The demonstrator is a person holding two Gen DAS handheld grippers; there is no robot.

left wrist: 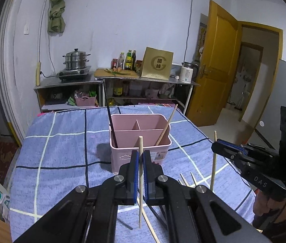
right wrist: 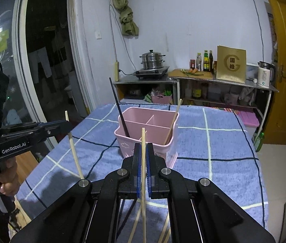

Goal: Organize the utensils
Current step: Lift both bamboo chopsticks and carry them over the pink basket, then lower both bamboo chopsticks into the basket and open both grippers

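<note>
Readable markings — two gripper brands, one box logo.

Right gripper, side of its black body, seen from the left wrist view: white letters "DAS", partly cut off by the angle. Left gripper, seen from the right wrist view: white "GenRobot.AI" along its black side. Gold box leaning on the steel counter at the back wall — a large "G" emblem with two small Chinese characters inside it, too small to read. Bottle labels beside it and the print on the white kettle are too blurred to read.
</note>
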